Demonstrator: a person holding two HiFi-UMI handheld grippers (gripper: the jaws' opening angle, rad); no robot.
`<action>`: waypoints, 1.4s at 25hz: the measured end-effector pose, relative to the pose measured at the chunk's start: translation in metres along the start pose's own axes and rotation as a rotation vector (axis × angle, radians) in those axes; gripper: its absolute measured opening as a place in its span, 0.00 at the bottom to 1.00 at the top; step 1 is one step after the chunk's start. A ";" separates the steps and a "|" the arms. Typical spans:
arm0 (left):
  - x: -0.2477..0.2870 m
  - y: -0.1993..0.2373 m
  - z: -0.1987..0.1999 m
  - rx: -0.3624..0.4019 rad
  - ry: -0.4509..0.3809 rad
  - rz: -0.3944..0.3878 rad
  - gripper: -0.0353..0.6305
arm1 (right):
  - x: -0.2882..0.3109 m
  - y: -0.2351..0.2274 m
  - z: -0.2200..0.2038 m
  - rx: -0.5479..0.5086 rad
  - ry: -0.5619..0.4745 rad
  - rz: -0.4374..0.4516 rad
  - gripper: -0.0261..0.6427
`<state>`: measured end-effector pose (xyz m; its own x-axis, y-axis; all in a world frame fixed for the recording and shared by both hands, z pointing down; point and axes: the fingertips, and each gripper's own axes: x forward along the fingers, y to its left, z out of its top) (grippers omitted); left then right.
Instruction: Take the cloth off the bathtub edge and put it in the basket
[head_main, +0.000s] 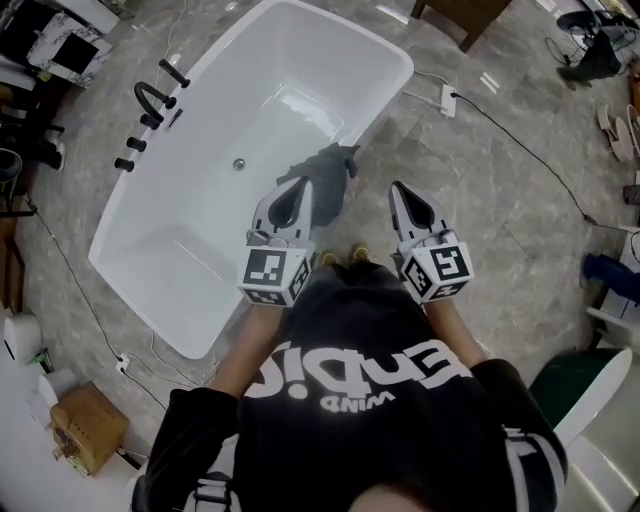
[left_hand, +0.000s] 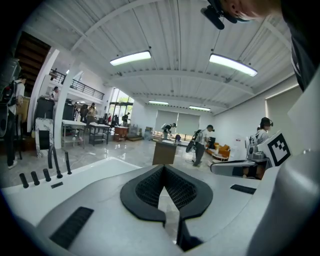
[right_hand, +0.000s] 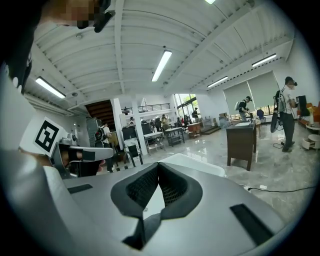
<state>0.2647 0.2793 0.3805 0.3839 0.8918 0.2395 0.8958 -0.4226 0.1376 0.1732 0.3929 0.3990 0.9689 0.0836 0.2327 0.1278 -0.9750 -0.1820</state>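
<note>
Both of your jaw pairs are pressed together with nothing between them, so you must open one before you take anything. The cloth is a dark grey piece draped over the near rim of the bathtub. It lies just ahead of the left gripper, a little to that gripper's right, and in the head view those jaws overlap its near corner. The right gripper stands apart from the cloth, which lies off to its left. The left jaws are therefore the nearer pair.

The cloth seems to run lengthways along the rim, though its folds are hard to read from above. Neither gripper view shows it, since it sits below both lines of sight. I cannot make out a basket in any view.
</note>
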 end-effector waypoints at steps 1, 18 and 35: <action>0.002 0.002 -0.001 -0.005 0.002 0.005 0.07 | 0.005 -0.001 0.000 0.000 0.002 0.008 0.06; 0.075 0.048 -0.079 -0.086 0.077 0.078 0.07 | 0.084 -0.037 -0.057 0.013 0.097 0.094 0.06; 0.129 0.077 -0.193 -0.123 0.144 0.059 0.19 | 0.122 -0.059 -0.158 0.048 0.178 0.111 0.06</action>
<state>0.3394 0.3306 0.6075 0.3915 0.8361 0.3842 0.8351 -0.4982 0.2332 0.2509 0.4278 0.5887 0.9256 -0.0655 0.3728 0.0364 -0.9649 -0.2599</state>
